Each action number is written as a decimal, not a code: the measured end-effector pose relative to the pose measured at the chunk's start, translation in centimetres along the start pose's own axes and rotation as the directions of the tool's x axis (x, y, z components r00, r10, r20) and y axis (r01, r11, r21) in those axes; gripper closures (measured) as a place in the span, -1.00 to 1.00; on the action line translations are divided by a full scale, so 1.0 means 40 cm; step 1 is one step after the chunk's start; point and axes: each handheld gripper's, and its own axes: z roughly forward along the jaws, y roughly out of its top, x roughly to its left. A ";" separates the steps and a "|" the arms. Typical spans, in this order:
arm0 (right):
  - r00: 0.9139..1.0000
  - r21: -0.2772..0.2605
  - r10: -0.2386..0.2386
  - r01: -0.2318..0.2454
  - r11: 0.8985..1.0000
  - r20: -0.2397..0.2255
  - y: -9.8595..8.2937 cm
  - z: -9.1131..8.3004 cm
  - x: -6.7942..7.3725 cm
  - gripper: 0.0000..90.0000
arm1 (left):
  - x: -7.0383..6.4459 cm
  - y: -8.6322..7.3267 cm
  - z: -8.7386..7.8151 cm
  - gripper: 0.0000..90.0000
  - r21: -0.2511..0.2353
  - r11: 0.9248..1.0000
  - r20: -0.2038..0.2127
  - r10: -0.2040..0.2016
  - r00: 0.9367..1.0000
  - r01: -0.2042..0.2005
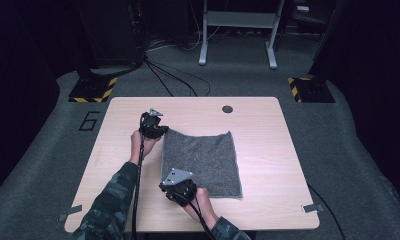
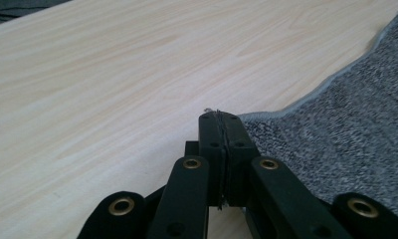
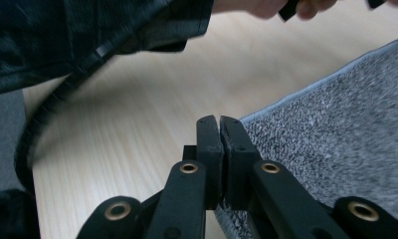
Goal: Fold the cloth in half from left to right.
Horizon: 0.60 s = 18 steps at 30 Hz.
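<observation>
A grey knitted cloth [image 1: 203,162] lies flat on the wooden table [image 1: 268,150]. My left gripper [image 1: 163,131] sits at the cloth's far-left corner. In the left gripper view its jaws [image 2: 220,115] are pressed together right at the cloth's corner [image 2: 336,139], with a few fibres showing at the tip. My right gripper [image 1: 170,177] rests at the near-left corner of the cloth. Seen from the right gripper view, its jaws [image 3: 220,119] are closed over the cloth's edge [image 3: 326,129], which runs under them.
A round cable hole [image 1: 227,109] is in the table's far side. The left arm's sleeve [image 3: 87,35] and cable [image 3: 52,104] cross the table to the left of the right gripper. Black stands with striped bases [image 1: 93,90] and a white frame [image 1: 238,30] stand on the floor beyond.
</observation>
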 end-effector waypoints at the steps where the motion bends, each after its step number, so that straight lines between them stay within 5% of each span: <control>1: 1.000 0.000 0.000 0.000 1.000 0.000 0.000 0.000 0.000 0.96 | 0.004 0.009 -0.009 0.98 0.001 1.000 -0.002 0.001 1.000 -0.001; 10: 0.998 -0.130 -0.065 0.065 0.989 0.002 0.108 -0.026 0.026 0.96 | 0.035 0.064 -0.092 0.98 -0.016 1.000 -0.085 0.020 0.996 -0.021; 18: 0.999 -0.134 -0.030 0.032 0.991 0.017 0.069 -0.064 0.023 0.95 | -0.007 0.095 -0.101 0.98 -0.037 0.997 -0.080 0.062 0.995 -0.065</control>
